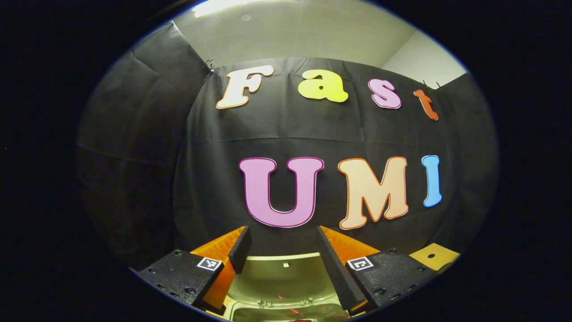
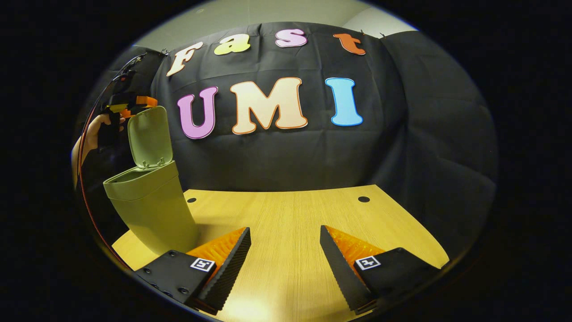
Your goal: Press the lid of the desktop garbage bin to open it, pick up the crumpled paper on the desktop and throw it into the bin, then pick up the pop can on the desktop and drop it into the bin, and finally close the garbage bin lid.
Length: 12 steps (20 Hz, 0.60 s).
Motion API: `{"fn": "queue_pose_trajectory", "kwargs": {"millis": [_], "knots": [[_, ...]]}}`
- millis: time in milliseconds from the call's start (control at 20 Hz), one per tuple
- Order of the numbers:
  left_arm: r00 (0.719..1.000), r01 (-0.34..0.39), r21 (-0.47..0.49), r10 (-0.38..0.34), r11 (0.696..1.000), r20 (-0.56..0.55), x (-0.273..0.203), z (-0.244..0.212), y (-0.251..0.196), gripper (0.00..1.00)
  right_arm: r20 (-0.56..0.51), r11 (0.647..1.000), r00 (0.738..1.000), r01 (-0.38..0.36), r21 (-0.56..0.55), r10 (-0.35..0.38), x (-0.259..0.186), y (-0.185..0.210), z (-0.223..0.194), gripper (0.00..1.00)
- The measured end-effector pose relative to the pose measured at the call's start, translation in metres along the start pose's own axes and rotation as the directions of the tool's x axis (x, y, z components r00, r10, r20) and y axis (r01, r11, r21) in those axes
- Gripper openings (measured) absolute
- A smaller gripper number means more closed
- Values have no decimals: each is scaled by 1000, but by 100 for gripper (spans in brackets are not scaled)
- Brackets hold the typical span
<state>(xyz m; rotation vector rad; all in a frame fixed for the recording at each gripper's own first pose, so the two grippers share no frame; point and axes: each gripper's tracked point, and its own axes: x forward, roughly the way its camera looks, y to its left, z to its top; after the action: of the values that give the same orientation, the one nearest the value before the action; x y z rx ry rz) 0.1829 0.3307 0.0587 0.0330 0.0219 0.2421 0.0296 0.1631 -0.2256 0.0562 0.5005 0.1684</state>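
Two views, taken in turn. From the left gripper view, the left claw (image 1: pixel 282 245) stands wide open with nothing between its ribbed, wedge-shaped fingers (image 1: pixel 334 268). It hangs above the garbage bin (image 1: pixel 286 308), whose smooth pale-green plastic lid (image 1: pixel 283 273) is raised; the lid's inner face, with a small tab near its top edge and hinges at its base, shows in the gap between the fingers. Whether either finger touches the lid cannot be told. The bin's mouth is cut off at the bottom, and a faint reddish glint inside it is too dim to make out. A corner of the wooden desk (image 1: pixel 435 256) with a round hole peeks past the claw's right side.

From the right gripper view, the right claw (image 2: pixel 285 243) is likewise spread wide and empty, held over the bare grained wood of the desk (image 2: pixel 290 214). The bin (image 2: pixel 149 210), a tapered tub narrower at its foot, stands at the desk's left edge with its lid (image 2: pixel 149 136) tipped up nearly upright. Above the lid a hand (image 2: pixel 91 132) holds the other claw (image 2: pixel 127 103), partly hidden behind the lid, so its fingers are hard to see from here.
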Motion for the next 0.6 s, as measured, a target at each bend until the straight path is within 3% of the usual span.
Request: {"fn": "queue_pose_trajectory", "kwargs": {"millis": [600], "knots": [[996, -56, -7, 55, 998, -74, -98, -37, -10, 87, 35, 984, 985, -166, -58, 168, 2, -6, 36, 98]]}}
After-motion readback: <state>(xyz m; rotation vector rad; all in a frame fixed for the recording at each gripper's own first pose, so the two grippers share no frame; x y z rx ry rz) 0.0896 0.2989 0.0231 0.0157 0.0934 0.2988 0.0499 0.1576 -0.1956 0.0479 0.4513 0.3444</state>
